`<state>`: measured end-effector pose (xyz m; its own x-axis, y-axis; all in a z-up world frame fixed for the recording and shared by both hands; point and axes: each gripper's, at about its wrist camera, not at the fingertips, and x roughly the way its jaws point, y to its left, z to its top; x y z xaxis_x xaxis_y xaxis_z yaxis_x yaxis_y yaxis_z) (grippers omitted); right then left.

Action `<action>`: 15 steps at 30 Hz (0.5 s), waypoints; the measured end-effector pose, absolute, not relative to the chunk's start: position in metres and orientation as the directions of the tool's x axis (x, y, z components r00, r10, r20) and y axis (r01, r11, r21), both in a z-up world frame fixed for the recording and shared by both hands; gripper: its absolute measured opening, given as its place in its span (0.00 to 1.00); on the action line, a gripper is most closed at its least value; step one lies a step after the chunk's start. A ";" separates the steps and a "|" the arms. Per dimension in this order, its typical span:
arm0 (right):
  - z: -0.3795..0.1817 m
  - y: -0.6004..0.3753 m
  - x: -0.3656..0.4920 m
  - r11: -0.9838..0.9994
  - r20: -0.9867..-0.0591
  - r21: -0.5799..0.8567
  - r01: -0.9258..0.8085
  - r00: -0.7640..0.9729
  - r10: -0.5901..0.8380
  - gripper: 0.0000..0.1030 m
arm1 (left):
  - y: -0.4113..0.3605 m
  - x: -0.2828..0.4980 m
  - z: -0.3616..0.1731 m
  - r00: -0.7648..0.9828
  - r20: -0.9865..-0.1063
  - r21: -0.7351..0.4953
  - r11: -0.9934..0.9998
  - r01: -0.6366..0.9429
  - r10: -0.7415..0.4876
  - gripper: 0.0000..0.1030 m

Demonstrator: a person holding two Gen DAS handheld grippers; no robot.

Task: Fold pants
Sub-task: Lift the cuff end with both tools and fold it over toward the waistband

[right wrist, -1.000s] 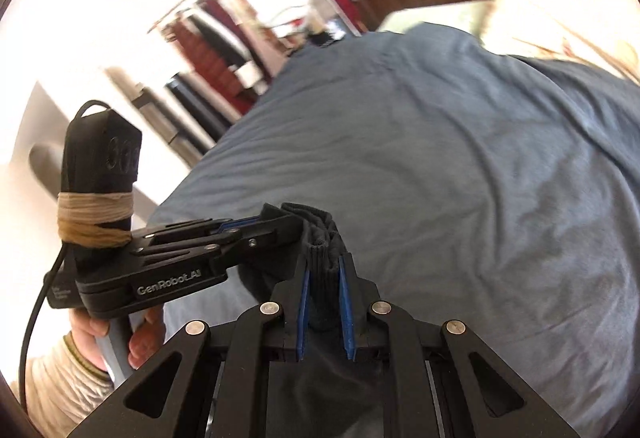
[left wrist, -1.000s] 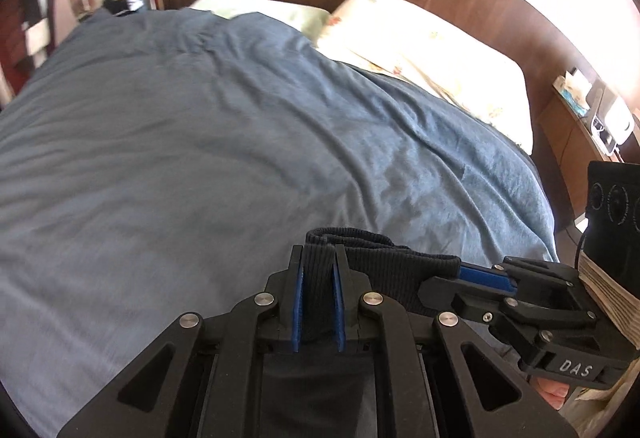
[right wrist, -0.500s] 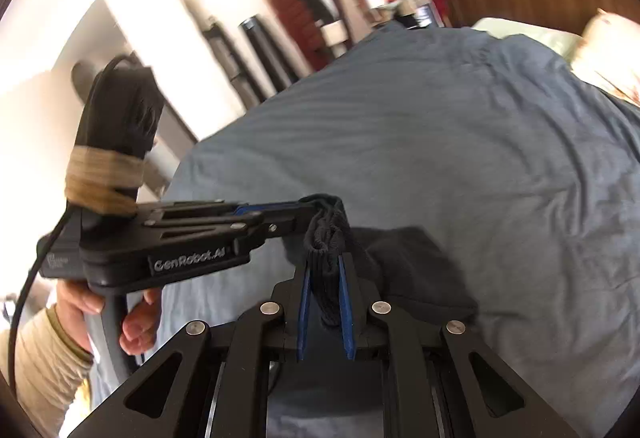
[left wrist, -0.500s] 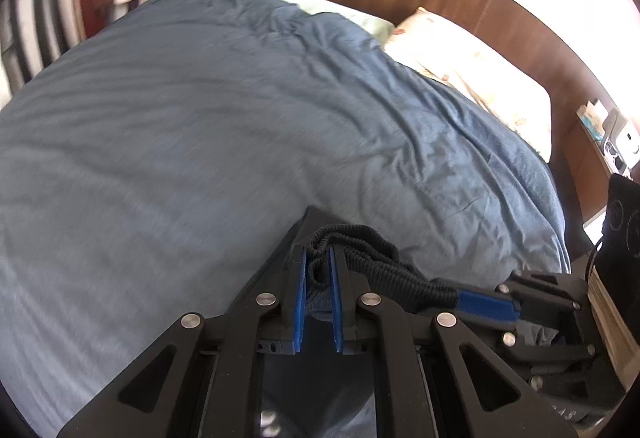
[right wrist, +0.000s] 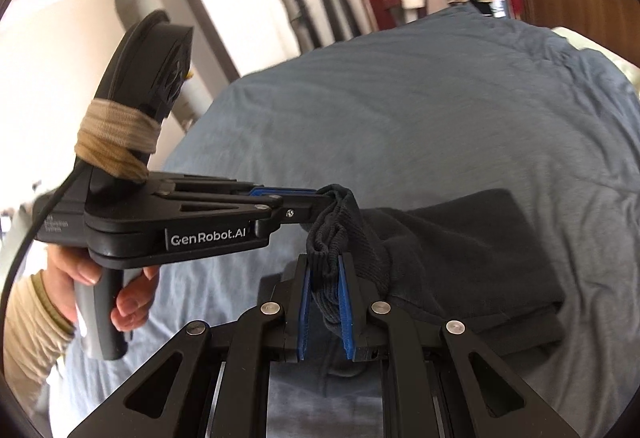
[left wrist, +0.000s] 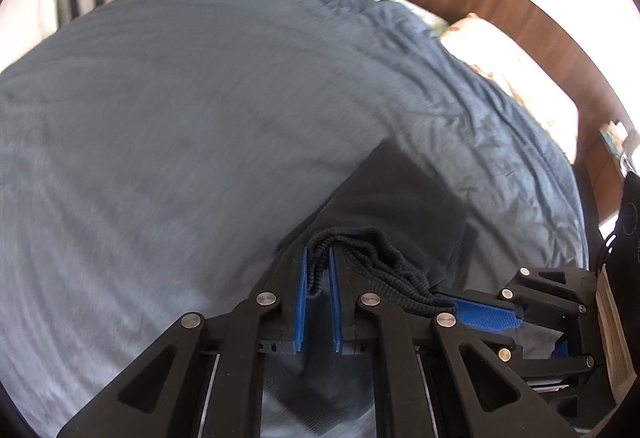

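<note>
Gripping the ribbed elastic waistband of the dark charcoal pants [right wrist: 452, 258] with both claws, you've got your left gripper [left wrist: 318, 270] clamped narrow on one bunch and your right gripper [right wrist: 325, 278] pinched on another just beside it. Below the waistband the pants lie spread on the wrinkled blue-grey bedspread [left wrist: 200, 110], near the wooden headboard [left wrist: 500, 2] and pale pillow [left wrist: 508, 66].

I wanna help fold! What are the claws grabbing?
Both claws, left and right, pinch the dark fabric pants by their ribbed waistband.
</note>
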<state>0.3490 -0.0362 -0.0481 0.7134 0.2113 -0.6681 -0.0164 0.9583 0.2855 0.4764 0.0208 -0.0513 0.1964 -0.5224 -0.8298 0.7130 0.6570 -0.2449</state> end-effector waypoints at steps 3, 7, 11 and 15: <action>-0.064 -0.023 0.355 0.965 -0.702 0.257 -0.042 0.679 0.217 0.14 | 0.046 0.476 -0.068 0.190 -0.848 -0.260 0.700 0.665 -0.495 0.16; -0.077 -0.012 0.358 0.971 -0.735 0.228 -0.077 0.641 0.223 0.14 | 0.078 0.474 -0.079 0.204 -0.861 -0.280 0.769 0.574 -0.466 0.16; -0.088 -0.003 0.353 0.970 -0.757 0.214 -0.111 0.609 0.237 0.14 | 0.096 0.469 -0.079 0.198 -0.837 -0.377 0.800 0.467 -0.511 0.19; -0.095 0.001 0.345 0.968 -0.771 0.191 -0.165 0.585 0.252 0.14 | 0.088 0.456 -0.075 0.169 -0.798 -0.456 0.763 0.457 -0.578 0.26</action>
<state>0.3446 0.0011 -0.0952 0.5853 0.2522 -0.7706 -0.1653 0.9675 0.1912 0.4558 0.0883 -0.0746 0.1687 -0.5781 -0.7983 0.4574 0.7634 -0.4561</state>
